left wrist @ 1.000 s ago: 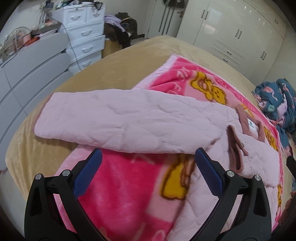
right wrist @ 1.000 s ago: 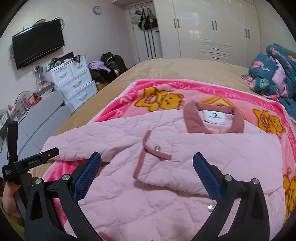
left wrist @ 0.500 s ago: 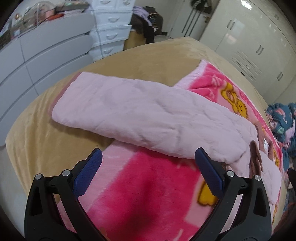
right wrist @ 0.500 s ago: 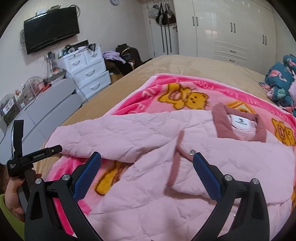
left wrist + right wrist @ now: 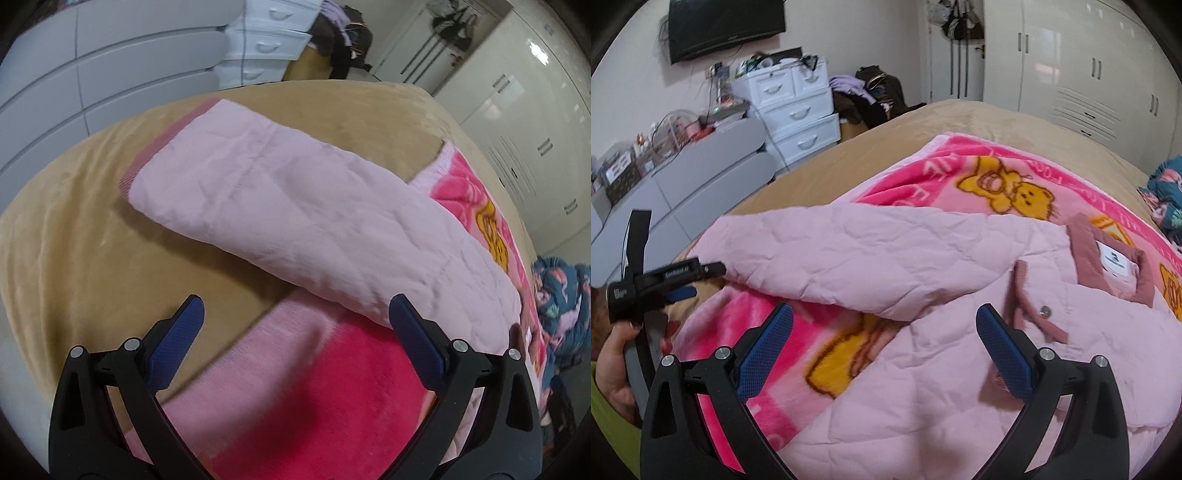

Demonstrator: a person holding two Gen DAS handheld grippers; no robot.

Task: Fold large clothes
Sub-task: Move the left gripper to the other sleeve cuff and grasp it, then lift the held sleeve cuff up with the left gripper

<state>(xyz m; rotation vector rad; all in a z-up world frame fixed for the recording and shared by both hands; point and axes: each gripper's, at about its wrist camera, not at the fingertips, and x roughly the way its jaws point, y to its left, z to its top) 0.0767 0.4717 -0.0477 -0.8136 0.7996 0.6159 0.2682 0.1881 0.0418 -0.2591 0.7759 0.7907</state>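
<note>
On the bed (image 5: pixel 979 122), spread over a pink bear blanket (image 5: pixel 997 184), lies the jacket (image 5: pixel 923 369), a pale pink quilted one with a dusty-rose collar (image 5: pixel 1089 258), matching placket trim and a metal snap (image 5: pixel 1044 311) at the chest. One sleeve (image 5: pixel 295 214) stretches out to the left, past the blanket's edge onto the tan cover, ending in a darker ribbed cuff (image 5: pixel 147 162). Padded and soft as it looks, the jacket should be light for its bulk, limp, and inclined to spring back from a crease rather than lie flat; the quilted face looks matte, so it is unlikely to slip from rubber pads. A sensible hold for the sleeve would be at or just inside the cuff, where the fabric is doubled and firmer, pinching both layers so the lining does not slide apart. The left gripper (image 5: pixel 295 317) hovers near the sleeve's near edge with its blue pads spread wide, holding nothing. The right gripper (image 5: pixel 884 325) hangs over the jacket's body, likewise spread and empty. A hand (image 5: pixel 617 362) at the left grips the other tool's handle.
</note>
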